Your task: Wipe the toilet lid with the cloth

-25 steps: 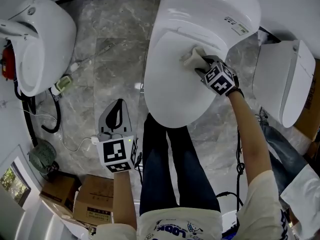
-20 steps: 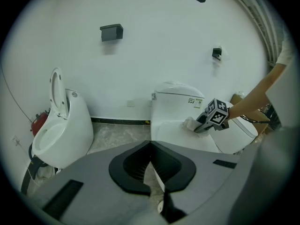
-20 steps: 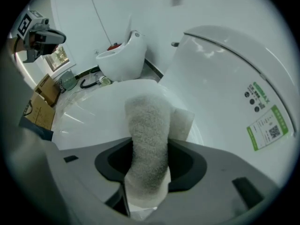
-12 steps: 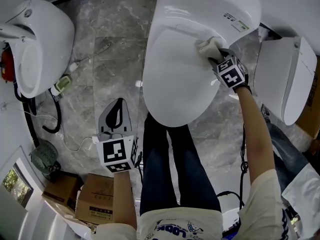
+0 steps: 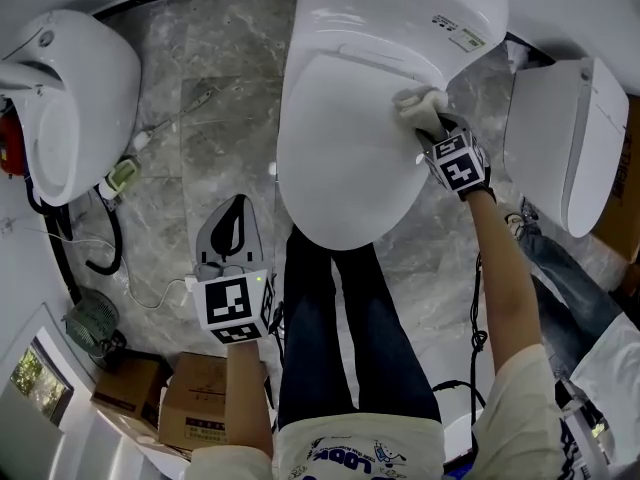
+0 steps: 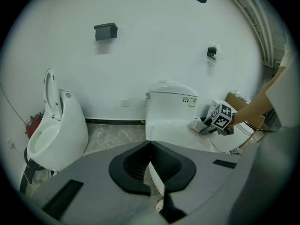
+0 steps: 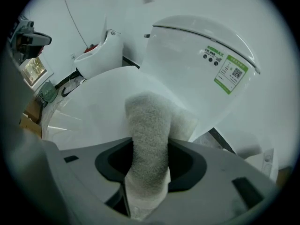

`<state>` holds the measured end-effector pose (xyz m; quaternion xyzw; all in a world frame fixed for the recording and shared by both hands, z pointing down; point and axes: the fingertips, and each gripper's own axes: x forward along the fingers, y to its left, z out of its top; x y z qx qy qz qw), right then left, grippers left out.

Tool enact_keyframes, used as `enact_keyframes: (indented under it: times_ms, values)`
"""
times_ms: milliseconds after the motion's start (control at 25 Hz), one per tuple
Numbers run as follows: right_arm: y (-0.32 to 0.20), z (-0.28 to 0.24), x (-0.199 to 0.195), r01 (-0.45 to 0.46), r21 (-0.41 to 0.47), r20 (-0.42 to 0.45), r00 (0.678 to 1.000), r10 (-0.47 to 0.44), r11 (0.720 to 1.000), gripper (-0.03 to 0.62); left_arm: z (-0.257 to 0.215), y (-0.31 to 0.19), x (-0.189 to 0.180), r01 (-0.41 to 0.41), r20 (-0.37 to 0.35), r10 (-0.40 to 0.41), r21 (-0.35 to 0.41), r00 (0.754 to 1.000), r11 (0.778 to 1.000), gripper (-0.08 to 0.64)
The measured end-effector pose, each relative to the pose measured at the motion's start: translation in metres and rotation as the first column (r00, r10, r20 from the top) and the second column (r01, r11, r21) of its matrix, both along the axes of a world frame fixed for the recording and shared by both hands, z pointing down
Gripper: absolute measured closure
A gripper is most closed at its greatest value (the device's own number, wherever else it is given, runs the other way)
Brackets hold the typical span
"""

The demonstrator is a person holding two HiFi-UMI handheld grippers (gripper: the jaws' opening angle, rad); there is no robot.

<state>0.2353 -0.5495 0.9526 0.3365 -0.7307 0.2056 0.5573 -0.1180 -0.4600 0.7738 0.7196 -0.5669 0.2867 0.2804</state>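
Note:
The white toilet has its lid [image 5: 340, 158] down, and that lid fills the middle of the head view. A beige cloth [image 5: 417, 104] lies pressed on the lid's rear right part, just in front of the tank [image 5: 400, 8]. My right gripper [image 5: 428, 126] is shut on the cloth, which bulges out between its jaws in the right gripper view [image 7: 147, 139]. My left gripper [image 5: 236, 208] hangs over the floor, left of the person's legs, with its jaws together and nothing in them. From the left gripper view, the right gripper [image 6: 206, 125] rests on the lid [image 6: 173, 132].
A second toilet [image 5: 70, 98] with a raised seat stands at the left, and a third one [image 5: 560, 148] at the right. Cables [image 5: 100, 238], a small fan [image 5: 85, 328] and cardboard boxes [image 5: 190, 398] sit on the marble floor [image 5: 220, 118] to the lower left.
My right gripper has dragged the cloth from the back middle of the lid toward its rear right edge. The left gripper has stayed where it was.

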Motion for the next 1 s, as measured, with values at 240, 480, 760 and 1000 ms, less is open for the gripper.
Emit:
enact_keyframes:
  times_ms: [240, 480, 760, 1000]
  values:
    - [0.038, 0.001, -0.002, -0.042, 0.007, 0.017, 0.999, 0.042, 0.999, 0.405, -0.002, 0.004, 0.004, -0.022, -0.006, 0.022, 0.002, 1.000, 1.000, 0.557]
    - [0.075, 0.002, -0.006, -0.090, 0.010, 0.036, 0.995, 0.090, 0.996, 0.405, -0.004, 0.012, 0.012, -0.041, -0.008, 0.041, 0.002, 0.999, 0.999, 0.557]
    - [0.125, 0.005, -0.020, -0.131, 0.018, 0.052, 0.990, 0.130, 0.991, 0.405, -0.004, 0.019, 0.026, -0.070, -0.022, 0.070, 0.006, 0.997, 0.998, 0.557]
    - [0.177, 0.005, -0.039, -0.180, 0.015, 0.074, 0.981, 0.178, 0.984, 0.405, -0.006, 0.028, 0.038, -0.090, -0.031, 0.090, 0.006, 0.995, 0.996, 0.557]
